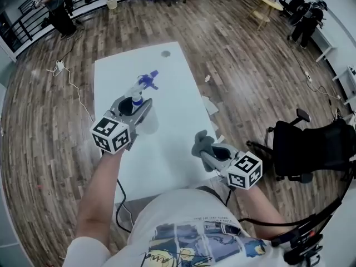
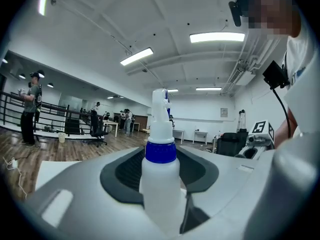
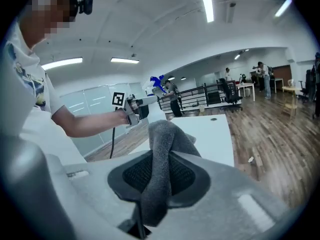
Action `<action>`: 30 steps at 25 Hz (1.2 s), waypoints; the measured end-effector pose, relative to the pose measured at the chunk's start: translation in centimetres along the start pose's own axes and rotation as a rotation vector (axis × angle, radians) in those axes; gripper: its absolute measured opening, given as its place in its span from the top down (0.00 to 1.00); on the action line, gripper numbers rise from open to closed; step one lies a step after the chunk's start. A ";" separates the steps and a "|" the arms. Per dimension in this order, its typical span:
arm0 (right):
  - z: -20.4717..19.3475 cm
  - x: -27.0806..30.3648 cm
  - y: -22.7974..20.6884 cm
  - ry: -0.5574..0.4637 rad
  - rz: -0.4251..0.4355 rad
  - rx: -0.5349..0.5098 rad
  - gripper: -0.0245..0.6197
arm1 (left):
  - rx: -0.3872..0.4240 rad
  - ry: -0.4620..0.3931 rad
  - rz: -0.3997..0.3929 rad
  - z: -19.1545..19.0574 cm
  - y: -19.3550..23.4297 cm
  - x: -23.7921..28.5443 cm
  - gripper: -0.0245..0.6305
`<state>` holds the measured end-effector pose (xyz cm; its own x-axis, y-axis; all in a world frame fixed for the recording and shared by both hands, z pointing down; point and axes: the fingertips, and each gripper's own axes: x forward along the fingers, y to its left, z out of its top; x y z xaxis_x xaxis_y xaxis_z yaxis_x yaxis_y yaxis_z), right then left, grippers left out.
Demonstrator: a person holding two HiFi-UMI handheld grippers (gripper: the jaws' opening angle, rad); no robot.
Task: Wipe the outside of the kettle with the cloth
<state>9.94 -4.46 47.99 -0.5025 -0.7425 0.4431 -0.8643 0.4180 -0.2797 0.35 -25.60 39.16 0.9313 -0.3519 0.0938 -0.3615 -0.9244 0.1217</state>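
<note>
No kettle shows in any view. My left gripper point(image 1: 136, 105) point(image 2: 160, 181) is shut on the neck of a white spray bottle point(image 1: 146, 82) point(image 2: 160, 169) with a blue collar and blue trigger head. It holds the bottle upright over the white table point(image 1: 167, 149). My right gripper point(image 1: 208, 152) point(image 3: 160, 184) is shut on a grey cloth point(image 1: 201, 143) point(image 3: 162, 154), whose folded bulk stands out beyond the jaws, near the table's front right corner. The right gripper view also shows the left gripper point(image 3: 135, 106) with the bottle point(image 3: 159, 83) across the table point(image 3: 210, 129).
A small dark round mark point(image 1: 165, 53) lies at the table's far end. A black office chair point(image 1: 311, 149) stands on the wooden floor to the right. Scraps of paper point(image 1: 211, 104) lie beside the table. A cable point(image 1: 75, 88) trails on the left. People stand far off.
</note>
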 end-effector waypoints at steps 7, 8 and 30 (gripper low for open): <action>0.0 -0.9 0.4 0.031 -0.071 -0.022 0.85 | 0.002 0.011 -0.013 -4.9 1.9 0.9 0.67; -0.1 -0.9 0.6 0.035 -0.077 -0.022 0.85 | 0.009 0.016 -0.010 -5.5 2.2 0.8 0.67; -0.1 -0.5 3.0 0.095 -0.023 -0.099 0.85 | 0.070 0.039 0.027 -10.7 2.0 0.4 0.60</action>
<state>7.55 -2.78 47.00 -0.4783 -0.7013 0.5286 -0.8712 0.4547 -0.1850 -0.44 -26.07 50.05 0.9182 -0.3725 0.1344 -0.3816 -0.9230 0.0491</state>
